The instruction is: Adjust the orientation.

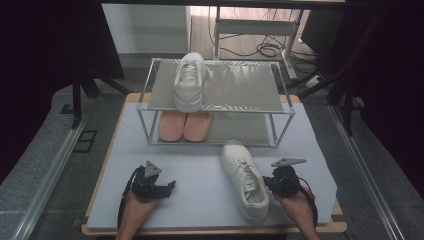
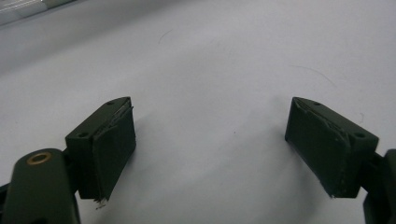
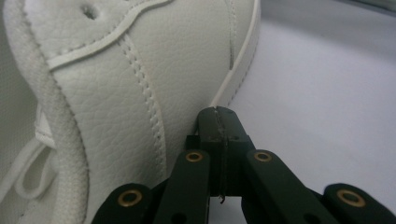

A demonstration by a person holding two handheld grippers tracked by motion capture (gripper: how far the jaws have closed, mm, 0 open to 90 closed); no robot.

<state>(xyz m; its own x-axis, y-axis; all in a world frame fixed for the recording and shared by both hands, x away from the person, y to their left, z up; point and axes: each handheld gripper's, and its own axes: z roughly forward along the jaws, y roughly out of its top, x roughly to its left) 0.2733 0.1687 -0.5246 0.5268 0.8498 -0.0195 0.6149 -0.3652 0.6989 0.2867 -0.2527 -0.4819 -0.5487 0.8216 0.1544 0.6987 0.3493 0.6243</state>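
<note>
Right tool (image 3: pixel 219 116), jaws pressed together with nothing between them, touches the side of the white sneaker (image 1: pixel 246 180) lying near-right on the table (image 1: pixel 200 175). Left tool (image 2: pixel 210 140) gapes wide, holding nothing.

White shoes, pale mat

White leather sneaker (image 1: pixel 246 181), a second white sneaker (image 1: pixel 189 82), salmon-pink slippers (image 1: pixel 184 126), lavender-grey table (image 1: pixel 200 175), black hand-held gripper (image 1: pixel 172 186).

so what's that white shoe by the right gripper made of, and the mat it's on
The white shoe looks like leather or a synthetic imitation: a pebbled, matte grain with stitched seams, a woven lace and a smooth, rubber-like sole edge. The mat looks like soft, pale grey-blue foam or felt, matte, with no gloss; which of the two is unclear.
</note>
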